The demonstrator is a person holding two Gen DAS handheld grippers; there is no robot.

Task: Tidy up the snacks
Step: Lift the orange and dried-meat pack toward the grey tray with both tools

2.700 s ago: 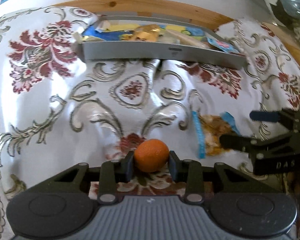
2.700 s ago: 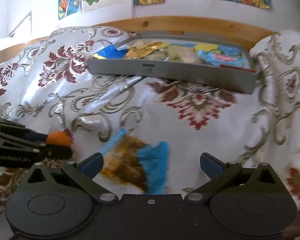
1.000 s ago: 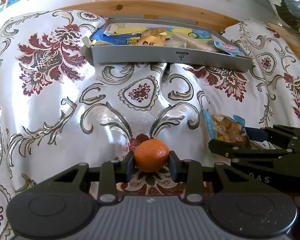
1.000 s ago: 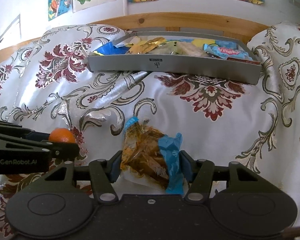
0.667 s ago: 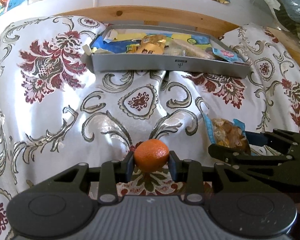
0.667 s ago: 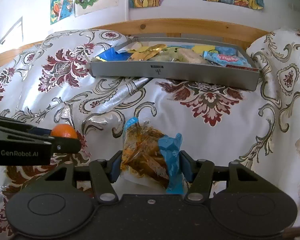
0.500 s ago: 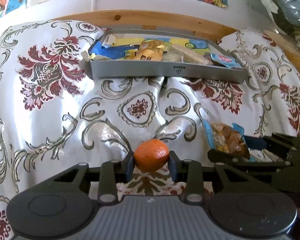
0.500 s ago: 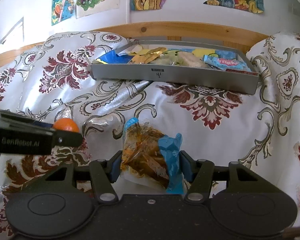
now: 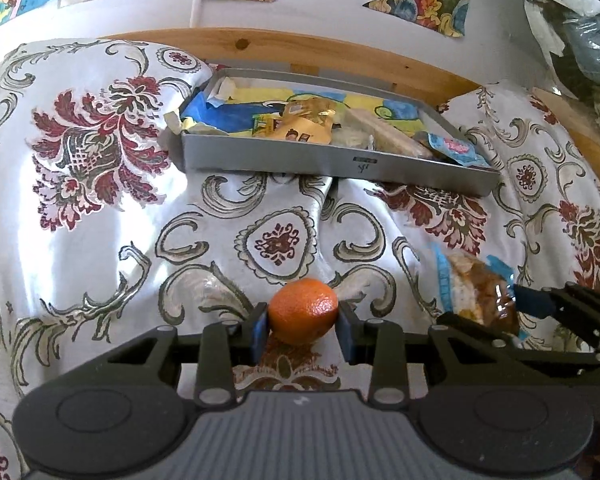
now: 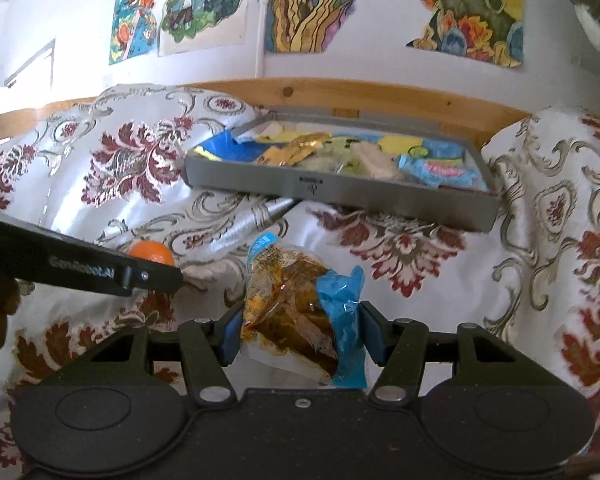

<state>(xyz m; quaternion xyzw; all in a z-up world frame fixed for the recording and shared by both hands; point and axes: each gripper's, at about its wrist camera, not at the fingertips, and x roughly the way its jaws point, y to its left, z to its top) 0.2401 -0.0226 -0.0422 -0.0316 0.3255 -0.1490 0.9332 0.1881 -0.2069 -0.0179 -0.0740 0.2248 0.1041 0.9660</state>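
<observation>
Above the patterned bedspread (image 9: 100, 240) I hold both loads lifted for carrying to the grey tray (image 9: 332, 160) ahead, my left gripper (image 9: 302, 330) clamping the orange (image 9: 303, 315) and my right gripper (image 10: 296, 330) pinching the snack packet (image 10: 296, 304).

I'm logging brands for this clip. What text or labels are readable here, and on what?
"GenRobot.AI": on the left gripper's finger, right wrist view, slightly blurred.
Small dark label on the tray's front wall: too small to read.
Print on the snack bag and the tray's wrappers: unreadable.
</observation>
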